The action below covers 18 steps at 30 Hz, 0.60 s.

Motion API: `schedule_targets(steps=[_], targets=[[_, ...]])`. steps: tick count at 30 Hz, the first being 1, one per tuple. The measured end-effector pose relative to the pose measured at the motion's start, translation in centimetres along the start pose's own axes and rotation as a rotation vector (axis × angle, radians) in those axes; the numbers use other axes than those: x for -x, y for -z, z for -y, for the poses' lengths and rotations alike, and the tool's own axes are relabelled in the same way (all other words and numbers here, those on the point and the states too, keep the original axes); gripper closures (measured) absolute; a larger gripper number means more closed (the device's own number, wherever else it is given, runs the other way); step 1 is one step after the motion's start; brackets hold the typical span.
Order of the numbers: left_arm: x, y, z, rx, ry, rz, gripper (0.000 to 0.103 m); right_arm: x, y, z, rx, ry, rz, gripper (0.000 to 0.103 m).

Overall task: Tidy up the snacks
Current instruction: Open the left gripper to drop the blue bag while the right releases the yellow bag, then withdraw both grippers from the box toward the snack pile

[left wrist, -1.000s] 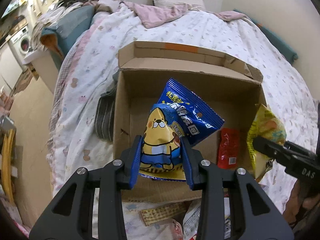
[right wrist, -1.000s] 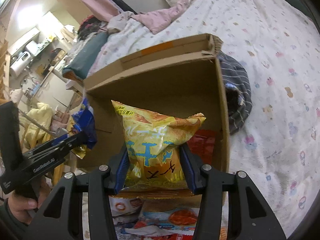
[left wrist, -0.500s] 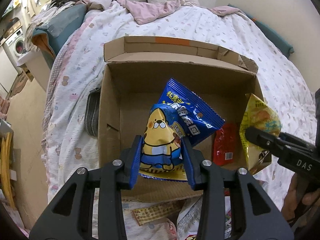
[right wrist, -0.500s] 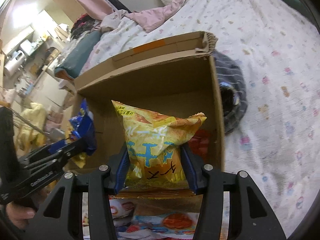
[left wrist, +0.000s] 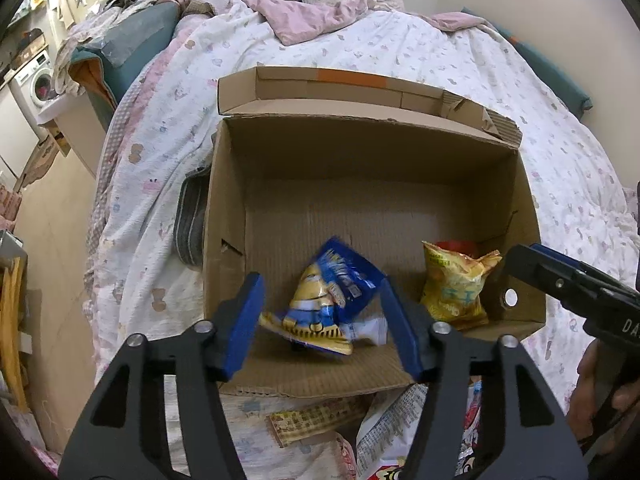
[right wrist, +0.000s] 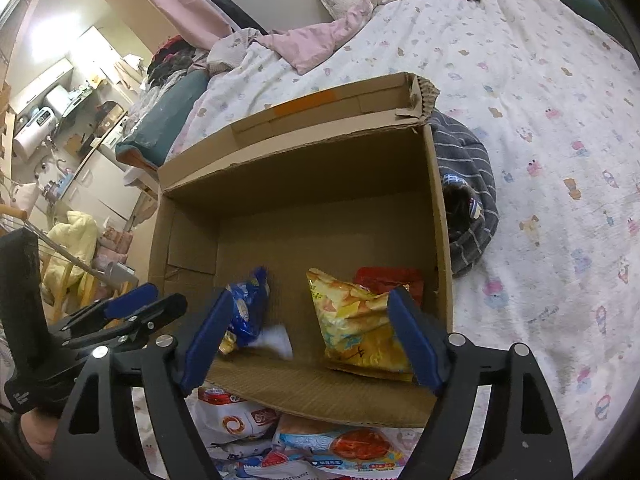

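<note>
Both grippers hang spread wide and empty — the left gripper [left wrist: 322, 320] over the blue-and-yellow snack bag [left wrist: 328, 300], the right gripper [right wrist: 310, 340] over the crinkled yellow chip bag [right wrist: 358, 328] — both bags at lower centre, inside the open brown cardboard box [left wrist: 360, 152].

The blue and yellow snack bag with a cartoon figure [left wrist: 326, 304] is smeared by motion blur in both views, so its print cannot be read. The red foil packet [right wrist: 394, 278] is mostly hidden behind the crinkled yellow chip bag [right wrist: 358, 326]. The loose snack packets [right wrist: 320, 446] in front of the brown cardboard box [right wrist: 438, 216] run off the bottom edge. The dark striped fabric bundle [left wrist: 192, 220] is partly hidden behind the box wall.
</note>
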<state>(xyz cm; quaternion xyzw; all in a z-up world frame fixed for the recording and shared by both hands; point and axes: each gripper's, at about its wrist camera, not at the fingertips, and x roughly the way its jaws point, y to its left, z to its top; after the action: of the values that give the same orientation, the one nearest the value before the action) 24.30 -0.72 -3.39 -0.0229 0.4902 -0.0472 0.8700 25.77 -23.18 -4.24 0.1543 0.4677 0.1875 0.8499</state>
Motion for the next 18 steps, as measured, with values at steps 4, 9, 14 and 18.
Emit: schedule_targets(steps=[4,9,14,18], targets=[[-0.15,0.0,0.03,0.007,-0.006,-0.011,0.03,-0.05,-0.09,0.05,0.0,-0.001,0.0,0.021],[0.01,0.12,-0.06,0.001,-0.012,-0.008,0.03,-0.03,-0.03,0.03,0.003,0.0,0.001,0.021],[0.04,0.1,0.01,0.003,-0.012,-0.008,0.03,0.03,-0.04,0.07,0.015,0.007,0.003,0.021],[0.49,0.1,-0.01,0.004,-0.009,0.006,0.03,0.46,-0.14,0.32,-0.001,0.007,0.013,0.021]])
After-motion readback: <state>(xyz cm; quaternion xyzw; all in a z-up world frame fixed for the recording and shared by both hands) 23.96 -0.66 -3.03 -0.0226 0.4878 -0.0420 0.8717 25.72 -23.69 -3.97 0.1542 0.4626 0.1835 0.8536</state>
